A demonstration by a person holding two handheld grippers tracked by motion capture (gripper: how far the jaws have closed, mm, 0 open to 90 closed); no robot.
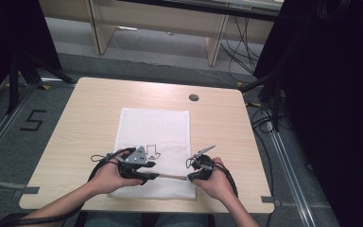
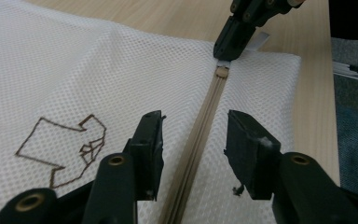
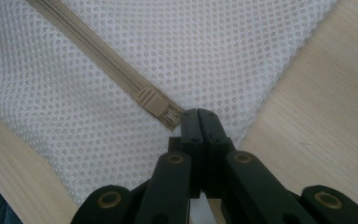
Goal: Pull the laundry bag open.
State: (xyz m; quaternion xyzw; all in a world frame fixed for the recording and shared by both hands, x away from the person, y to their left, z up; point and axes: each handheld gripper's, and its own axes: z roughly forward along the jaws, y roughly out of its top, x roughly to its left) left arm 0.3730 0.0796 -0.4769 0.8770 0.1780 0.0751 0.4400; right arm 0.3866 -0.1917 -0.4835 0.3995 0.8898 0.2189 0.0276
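Left gripper (image 2: 193, 140) hangs released over the near edge of the white mesh bag (image 1: 153, 137), jaws either side of the tan zipper (image 2: 205, 126) without touching; further right, the right gripper (image 3: 199, 116) is clenched at the bag's near-right corner, beside the zipper slider (image 3: 153, 102)

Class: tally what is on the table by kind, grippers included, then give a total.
Mesh bag: 1
Zip on the bag: 1
Grippers, left and right: 2
Total: 4
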